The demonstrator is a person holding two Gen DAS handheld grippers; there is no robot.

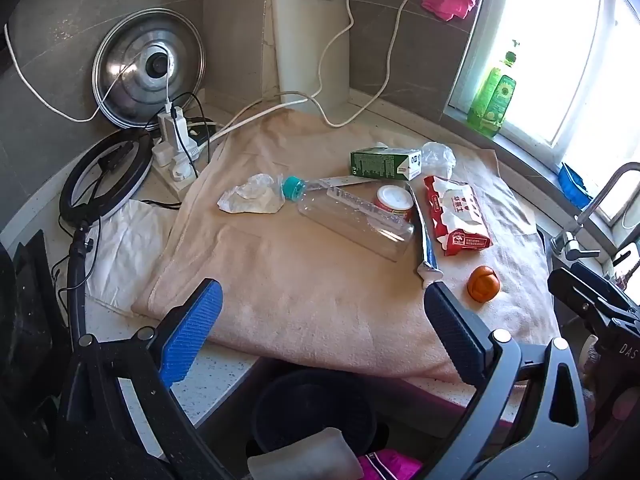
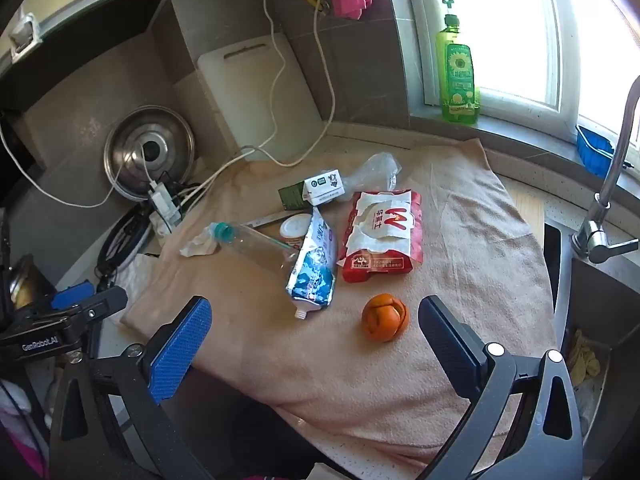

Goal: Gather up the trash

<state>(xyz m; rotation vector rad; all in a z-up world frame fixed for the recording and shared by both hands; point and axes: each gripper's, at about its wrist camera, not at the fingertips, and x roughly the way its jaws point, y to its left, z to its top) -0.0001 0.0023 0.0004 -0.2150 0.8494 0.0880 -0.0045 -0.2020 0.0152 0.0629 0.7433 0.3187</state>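
Trash lies on a beige towel (image 1: 304, 292) (image 2: 460, 240): a clear plastic bottle (image 1: 352, 220) (image 2: 256, 246) with a teal cap, a crumpled tissue (image 1: 250, 200) (image 2: 198, 246), a green and white carton (image 1: 386, 163) (image 2: 316, 190), a red paper wrapper (image 1: 458, 216) (image 2: 382, 236), a squeezed toothpaste tube (image 1: 424, 236) (image 2: 316, 270), a small white-lidded jar (image 1: 395, 200) (image 2: 294, 228), clear crumpled plastic (image 1: 438, 158) (image 2: 376, 172) and an orange peel (image 1: 483, 284) (image 2: 385, 317). My left gripper (image 1: 322, 320) hangs open over the towel's near edge, holding nothing. My right gripper (image 2: 314, 332) is open, the peel just ahead between its fingers.
A pot lid (image 1: 148, 68), power strip with cables (image 1: 176, 148) and ring light (image 1: 102, 176) crowd the back left. A white cutting board (image 1: 312, 44) leans on the wall. A green soap bottle (image 2: 458, 68) stands on the sill. Faucet (image 2: 608, 200) and sink are right. A dark bin (image 1: 316, 412) sits below.
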